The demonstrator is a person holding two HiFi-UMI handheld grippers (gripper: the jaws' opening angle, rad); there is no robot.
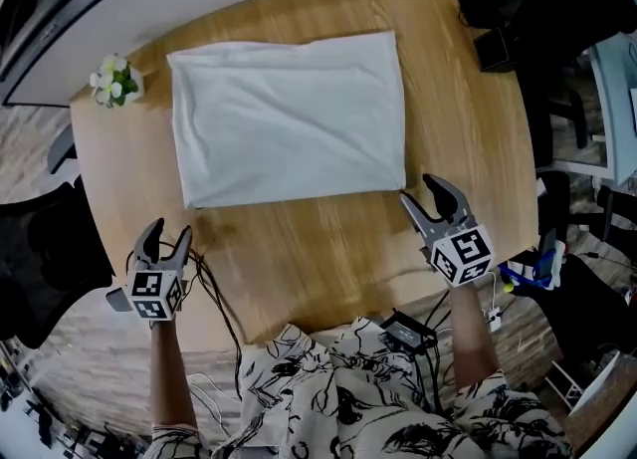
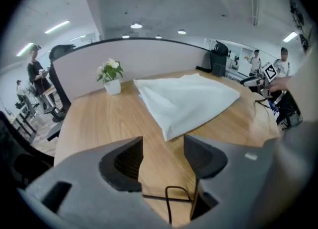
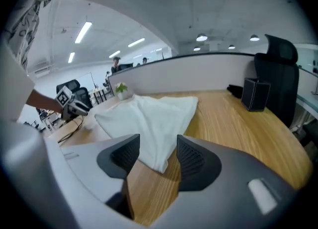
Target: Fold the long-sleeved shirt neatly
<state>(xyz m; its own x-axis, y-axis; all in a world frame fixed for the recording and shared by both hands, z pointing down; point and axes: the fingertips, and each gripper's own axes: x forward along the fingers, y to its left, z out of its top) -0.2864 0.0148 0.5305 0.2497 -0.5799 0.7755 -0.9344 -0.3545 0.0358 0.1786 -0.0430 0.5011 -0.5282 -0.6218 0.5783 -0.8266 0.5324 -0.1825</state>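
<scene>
A white long-sleeved shirt (image 1: pixel 289 118) lies folded into a flat rectangle on the round wooden table (image 1: pixel 328 248). My left gripper (image 1: pixel 164 239) hangs near the table's front left edge, a short way from the shirt's near left corner (image 2: pixel 169 134); it is open with nothing between its jaws. Just off the shirt's near right corner (image 3: pixel 160 166), my right gripper (image 1: pixel 428 195) is also open and empty. The shirt (image 2: pixel 186 99) fills the middle of the left gripper view, and the shirt (image 3: pixel 149 118) spreads beyond the jaws in the right gripper view.
A small potted plant (image 1: pixel 114 81) stands at the table's far left. A black box (image 1: pixel 495 49) and dark gear sit at the far right edge. Black cables (image 1: pixel 214 293) trail over the front edge by the left gripper. Office chairs (image 1: pixel 50 258) surround the table; people stand in the background.
</scene>
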